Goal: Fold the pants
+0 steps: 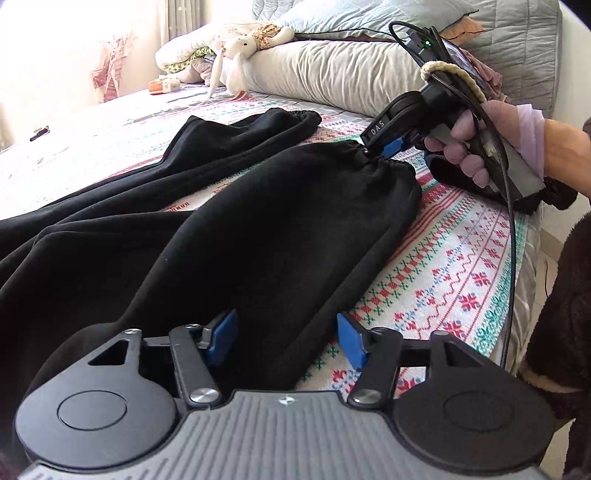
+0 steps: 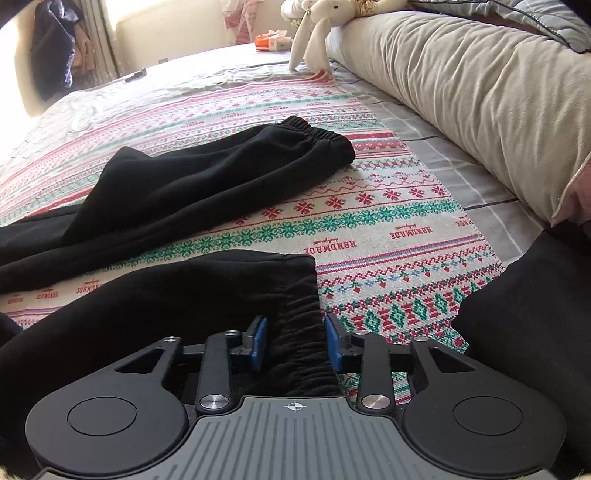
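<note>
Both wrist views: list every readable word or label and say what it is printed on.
"DAS": on the right gripper, seen from the left wrist.
"HANDMADE": woven repeatedly into the blanket, upside down in the right wrist view.
Orange box by the toy rabbit: print too blurred to read.

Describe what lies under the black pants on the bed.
Under the black pants lies a patterned blanket with red and green motifs, showing around and between the legs. The part of the blanket directly beneath the fabric is covered, so anything there cannot be seen.
</note>
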Demonstrator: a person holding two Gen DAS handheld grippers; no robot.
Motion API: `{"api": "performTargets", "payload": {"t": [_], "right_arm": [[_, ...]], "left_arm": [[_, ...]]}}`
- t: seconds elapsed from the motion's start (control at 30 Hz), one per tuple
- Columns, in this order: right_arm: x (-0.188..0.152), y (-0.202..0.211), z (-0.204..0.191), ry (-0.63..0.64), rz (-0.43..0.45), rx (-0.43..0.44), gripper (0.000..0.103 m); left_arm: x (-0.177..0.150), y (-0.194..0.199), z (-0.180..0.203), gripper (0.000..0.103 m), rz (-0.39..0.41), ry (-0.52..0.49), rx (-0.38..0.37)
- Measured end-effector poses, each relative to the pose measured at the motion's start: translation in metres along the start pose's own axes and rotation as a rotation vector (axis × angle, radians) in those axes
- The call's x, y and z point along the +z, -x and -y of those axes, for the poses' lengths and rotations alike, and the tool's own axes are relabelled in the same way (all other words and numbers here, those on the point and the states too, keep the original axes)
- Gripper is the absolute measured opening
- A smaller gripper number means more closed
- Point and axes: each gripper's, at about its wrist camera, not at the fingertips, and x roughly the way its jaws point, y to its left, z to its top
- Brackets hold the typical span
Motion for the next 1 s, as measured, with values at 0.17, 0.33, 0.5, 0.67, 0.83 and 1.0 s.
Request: {"api": "performTargets", "payload": {"t": [0.17,0.33,0.5,0.67,0.83,1.0], "right_arm": [[0.001,0.009,-0.013,0.024,0.034,-0.060,0.023],[0.010,0.043,-0.026,0.087,0.105,-0.118,0.022],[0.013,0.076,-0.019,0.120,0.153,-0.186,0.022],[0.000,0.097,-0.006,0.152,0.149,-0.271,0.022],[-0.030,0.111,-0.005,0.256,0.093,-0.377,0.022],[-0.053,0.109,-0.005,0.333,0.002,-0.420,0.022]], "left_arm": [[0.008,-0.004,0.000,0.022,-0.008,0.002,-0.014],[0.013,0.004,-0.002,0.017,0.019,0.079,-0.046],[0.016,0.022,0.008,0.016,0.061,0.085,-0.125],[0.013,0.030,0.017,0.016,0.074,0.072,-0.196],[0.006,0.030,0.028,0.016,0.025,0.047,-0.257],[-0.001,0.025,0.036,0.016,-0.027,0.003,-0.269]]}}
